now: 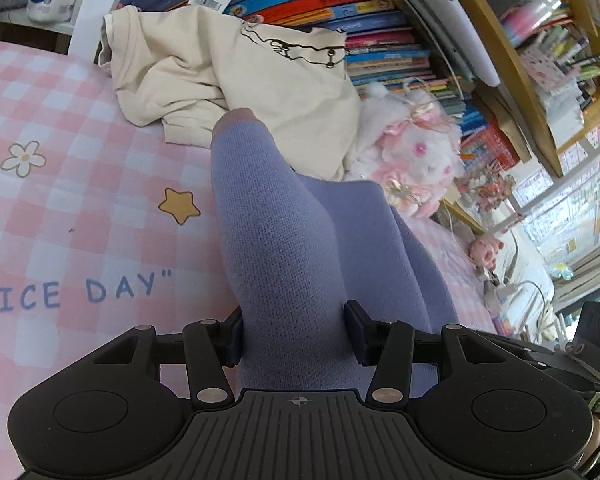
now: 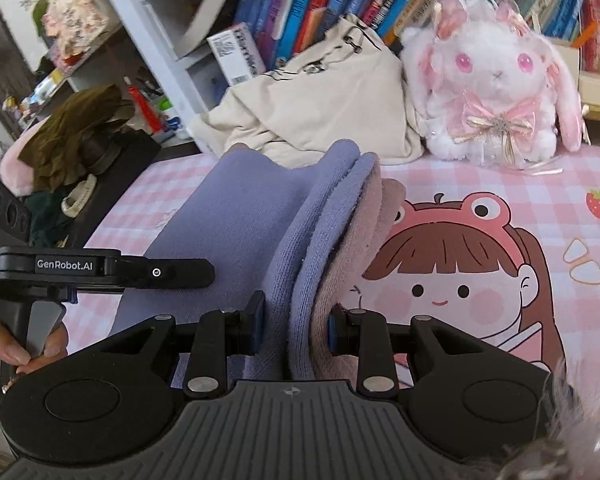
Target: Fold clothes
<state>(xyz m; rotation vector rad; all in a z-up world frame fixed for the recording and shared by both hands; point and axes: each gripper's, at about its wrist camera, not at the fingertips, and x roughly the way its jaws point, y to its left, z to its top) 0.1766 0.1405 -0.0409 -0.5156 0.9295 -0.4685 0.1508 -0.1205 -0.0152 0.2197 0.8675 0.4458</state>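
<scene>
Left tongs (image 1: 294,334): clamped on a thick fold of the lavender knit garment (image 1: 284,240); both pads pressed against the cloth, which filled the gap between them.
Right tongs (image 2: 296,328): clamped on several stacked layers of the same garment (image 2: 236,216), purple layers toward the 9 o'clock pad and a dusty pink layer toward the 3 o'clock pad.
Person's hand (image 2: 32,350): at 8 o'clock in the right wrist view, fingers around the grey handle of the left tool (image 2: 100,270), whose black arm lay across the purple cloth.
Garment, place: held up between the two tongs above the bed; in the left wrist view it rose from the tongs toward 12 o'clock, and its far end showed a pinkish edge.
Bed sheet (image 1: 80,208): pink and white checks under the garment, printed with a flower, a star and the words "NICE DAY"; in the right wrist view a cartoon girl (image 2: 452,280) in a frog hat lay at 3 o'clock of the tongs.
Cream T-shirt (image 1: 228,80): crumpled beyond the garment at 12 o'clock, with a black line drawing on it, resting against the books.
Plush rabbit (image 2: 496,92): white and pink, with a bow, just beside the T-shirt at 2 o'clock, sitting upright.
Books (image 1: 340,4): a row behind the T-shirt and the rabbit, farthest from the tongs.
</scene>
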